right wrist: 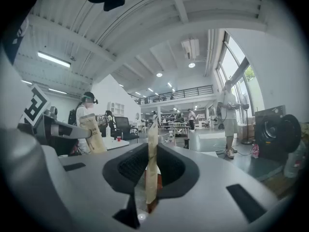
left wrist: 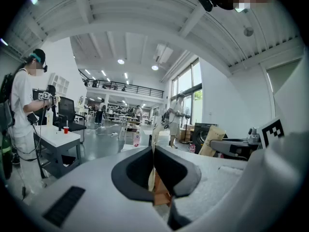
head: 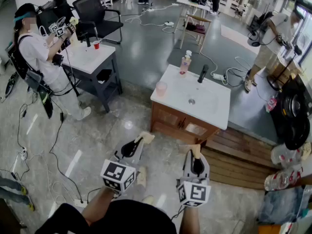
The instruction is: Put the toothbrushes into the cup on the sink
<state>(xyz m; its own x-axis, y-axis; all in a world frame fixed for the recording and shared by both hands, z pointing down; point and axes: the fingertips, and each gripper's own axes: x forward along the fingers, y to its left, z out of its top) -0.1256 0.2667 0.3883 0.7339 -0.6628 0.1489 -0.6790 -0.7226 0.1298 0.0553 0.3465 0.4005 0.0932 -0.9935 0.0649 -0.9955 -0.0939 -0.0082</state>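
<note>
Still at the approach, the left tongs and right tongs, both closed and empty, hang at lower centre, short of the cup on the sink mid-frame; the next move probably means closing in to find a toothbrush, none visible.

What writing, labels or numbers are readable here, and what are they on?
No word or number is readable.
Left marker cube and right one: black-and-white square patterns, no letters.
Pink bottle on the sink: label too small to read.
</note>
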